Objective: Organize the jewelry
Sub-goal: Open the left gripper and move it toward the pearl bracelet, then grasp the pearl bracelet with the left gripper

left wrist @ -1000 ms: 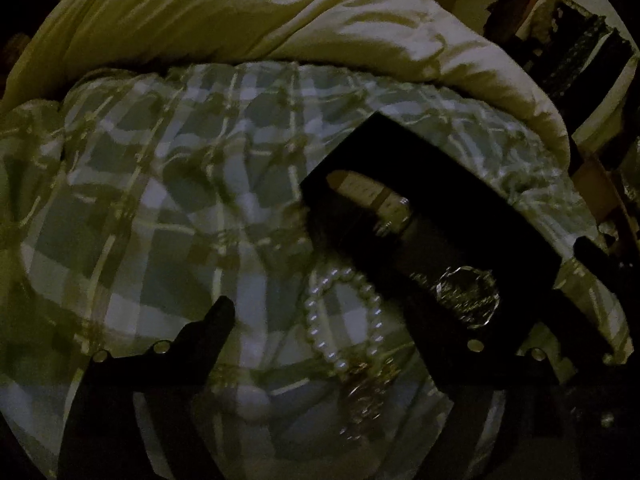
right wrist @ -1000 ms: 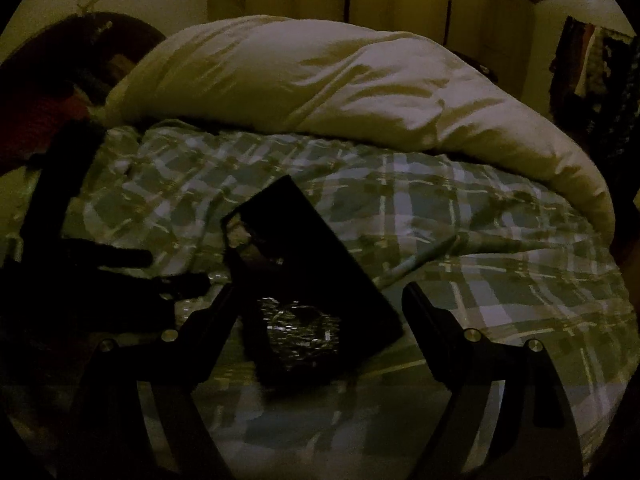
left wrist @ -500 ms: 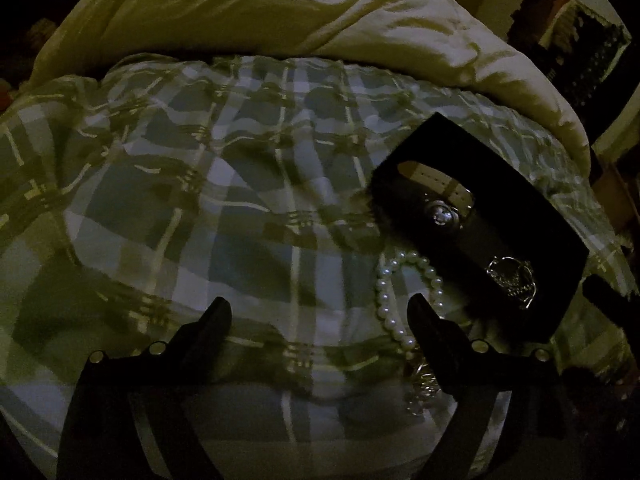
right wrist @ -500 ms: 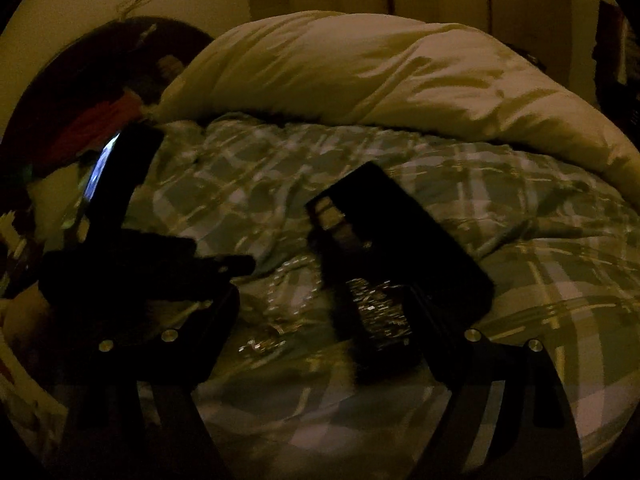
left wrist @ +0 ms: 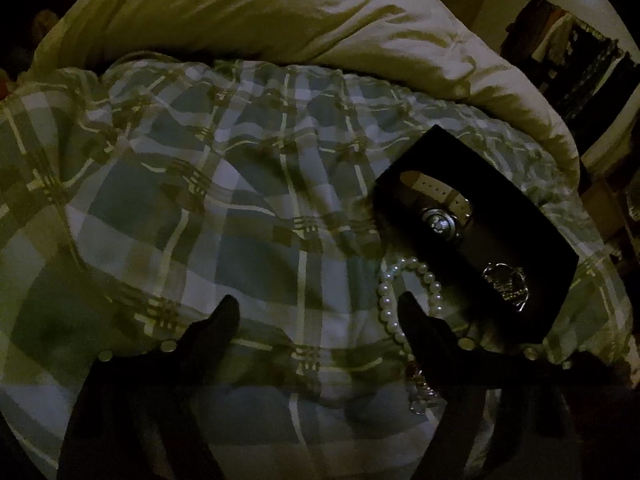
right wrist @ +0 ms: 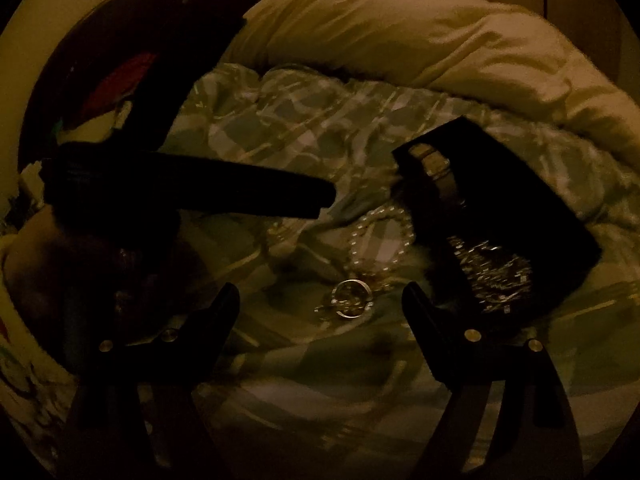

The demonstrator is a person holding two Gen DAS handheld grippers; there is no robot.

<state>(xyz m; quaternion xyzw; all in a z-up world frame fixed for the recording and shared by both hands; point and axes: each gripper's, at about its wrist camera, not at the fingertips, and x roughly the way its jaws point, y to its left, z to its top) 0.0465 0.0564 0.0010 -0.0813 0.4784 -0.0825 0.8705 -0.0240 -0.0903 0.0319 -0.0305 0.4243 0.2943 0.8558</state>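
Observation:
A black jewelry box lies on the plaid bedspread, holding a watch and a silver chain piece. A pearl bracelet lies on the spread beside the box, with a small silver piece below it. My left gripper is open and empty, its right finger over the pearls. In the right wrist view the box, pearls and a silver ring piece show. My right gripper is open around the ring piece. The left gripper's finger reaches in from the left.
A cream duvet is bunched behind the plaid spread. Dark shelves or clothes stand at the far right. A dark round object sits at the upper left of the right wrist view.
Both grippers have shifted left, so the box now sits further right in each view. The right gripper now frames the silver ring piece. The left gripper's right finger now overlaps the pearls.

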